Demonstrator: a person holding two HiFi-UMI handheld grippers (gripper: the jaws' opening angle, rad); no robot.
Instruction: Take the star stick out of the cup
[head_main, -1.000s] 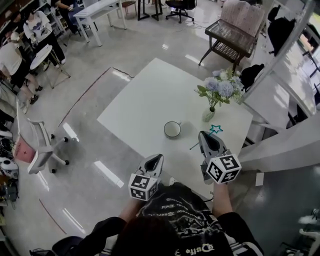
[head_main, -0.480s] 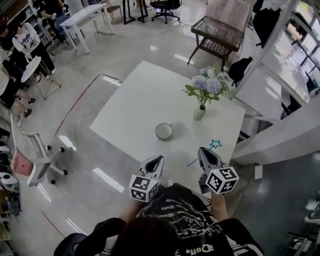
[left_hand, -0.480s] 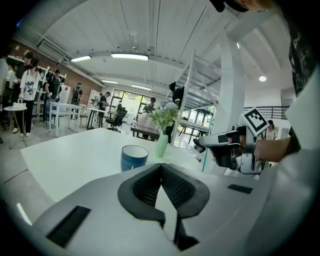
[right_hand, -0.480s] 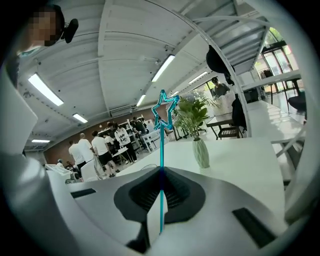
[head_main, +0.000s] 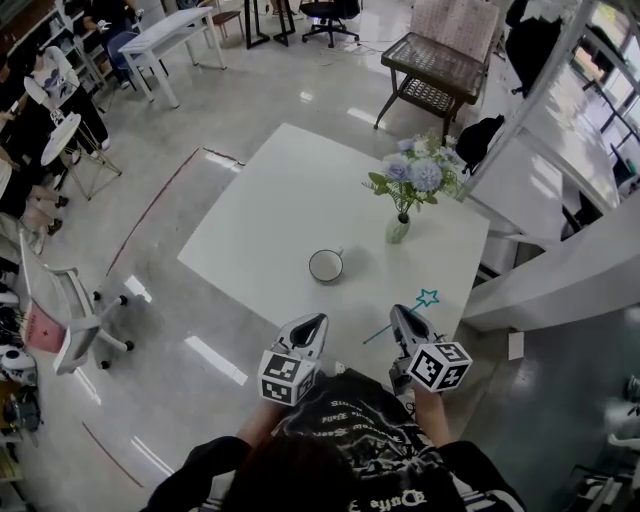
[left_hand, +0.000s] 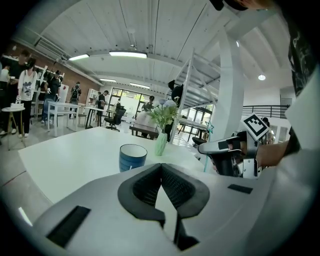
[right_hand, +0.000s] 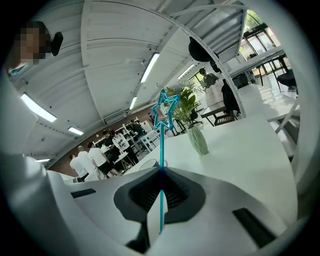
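Observation:
The star stick (head_main: 398, 319), a thin teal rod with an outlined star (head_main: 427, 298) at its end, is out of the cup and slants above the near right part of the white table (head_main: 280, 200). My right gripper (head_main: 401, 320) is shut on its shaft; in the right gripper view the rod (right_hand: 161, 165) rises from between the jaws to the star (right_hand: 165, 111). The cup (head_main: 326, 265), white inside and blue outside (left_hand: 132, 156), stands alone mid-table. My left gripper (head_main: 316, 324) is shut and holds nothing, just short of the near table edge.
A green vase of flowers (head_main: 398, 228) stands behind the cup on the right. A wire bench (head_main: 435, 75) lies beyond the table, a white office chair (head_main: 75, 300) to the left. People stand at tables (head_main: 60, 90) at the far left.
My right gripper has sunk and drawn back toward the table's near edge with the star stick, rolling as it went. The left gripper has hardly shifted.

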